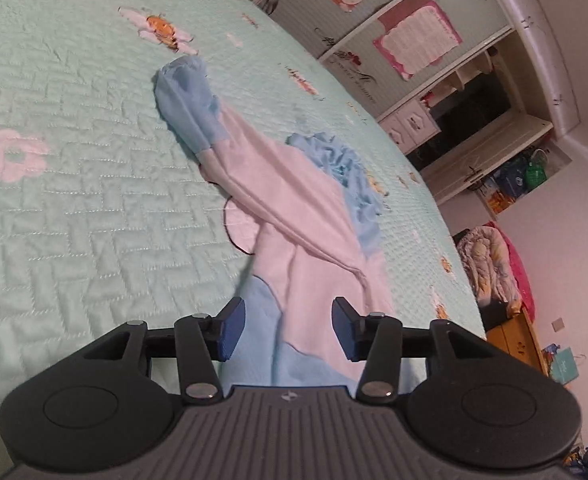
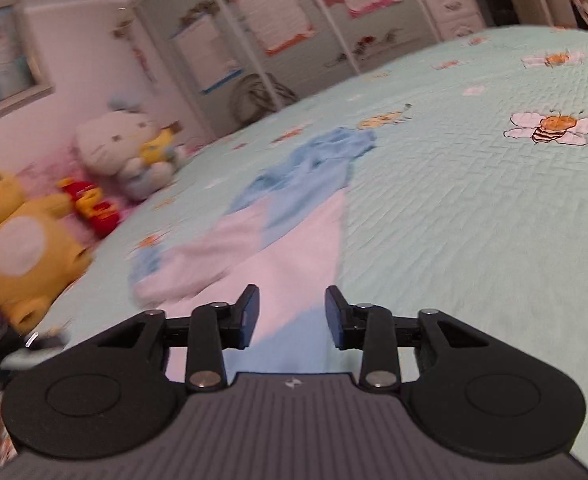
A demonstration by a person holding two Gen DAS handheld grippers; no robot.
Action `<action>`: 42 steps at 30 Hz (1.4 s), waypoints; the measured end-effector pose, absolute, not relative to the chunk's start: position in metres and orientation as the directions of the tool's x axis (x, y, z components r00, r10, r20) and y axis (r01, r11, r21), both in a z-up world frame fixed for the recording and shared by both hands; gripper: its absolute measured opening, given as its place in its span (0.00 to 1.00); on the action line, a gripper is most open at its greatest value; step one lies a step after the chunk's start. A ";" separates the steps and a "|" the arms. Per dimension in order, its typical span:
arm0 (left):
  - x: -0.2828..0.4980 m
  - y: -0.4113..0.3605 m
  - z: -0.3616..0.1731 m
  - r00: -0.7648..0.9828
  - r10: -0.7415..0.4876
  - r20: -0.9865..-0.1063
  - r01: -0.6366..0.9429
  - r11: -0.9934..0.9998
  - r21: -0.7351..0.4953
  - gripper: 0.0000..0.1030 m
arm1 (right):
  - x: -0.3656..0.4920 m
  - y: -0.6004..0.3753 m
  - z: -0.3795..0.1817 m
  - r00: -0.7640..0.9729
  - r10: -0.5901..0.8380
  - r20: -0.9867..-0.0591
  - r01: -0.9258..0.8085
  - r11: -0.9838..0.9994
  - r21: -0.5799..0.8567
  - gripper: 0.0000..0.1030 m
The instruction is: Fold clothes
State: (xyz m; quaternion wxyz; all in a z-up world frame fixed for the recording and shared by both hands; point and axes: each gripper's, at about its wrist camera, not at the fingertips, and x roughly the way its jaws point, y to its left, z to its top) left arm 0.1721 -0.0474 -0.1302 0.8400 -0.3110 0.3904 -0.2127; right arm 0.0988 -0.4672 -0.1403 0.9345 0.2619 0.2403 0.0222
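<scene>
A pink and light-blue garment (image 1: 294, 216) lies crumpled on the mint quilted bedspread (image 1: 73, 200). One sleeve with a blue cuff (image 1: 185, 96) stretches away across the bed, and a bunched blue part (image 1: 346, 168) lies beside it. My left gripper (image 1: 287, 326) hovers over the garment's near end, jaws open, nothing pressed between the pads. In the right wrist view the same garment (image 2: 294, 220) runs away from the camera, blurred. My right gripper (image 2: 291, 316) is open above its near pink and blue edge, holding nothing.
Plush toys sit at the bed's left side: a yellow one (image 2: 17, 248) and a white cat one (image 2: 121, 148). Wardrobe doors with pink posters (image 1: 418, 36) stand beyond the bed. A heap of bedding (image 1: 490, 260) and a wooden cabinet (image 1: 514, 340) are on the right.
</scene>
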 end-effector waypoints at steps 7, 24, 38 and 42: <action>0.210 -0.043 -0.146 0.671 -0.527 -0.521 0.046 0.732 -0.680 0.53 | 0.207 -0.496 -0.163 0.890 0.096 -0.445 0.150 0.862 0.485 0.59; 0.338 -0.236 -0.096 0.467 -0.729 -0.500 0.495 0.684 -0.536 0.53 | 0.253 -0.554 -0.201 0.937 0.240 -0.254 0.029 0.670 0.742 0.64; 0.433 -0.376 -0.131 0.432 -0.638 -0.638 0.565 0.742 -0.360 0.44 | 0.250 -0.570 -0.206 0.935 0.306 -0.179 -0.030 0.572 0.820 0.65; 0.443 -0.388 -0.145 0.420 -0.607 -0.675 0.558 0.759 -0.336 0.40 | 0.247 -0.573 -0.207 0.937 0.313 -0.155 -0.041 0.540 0.841 0.65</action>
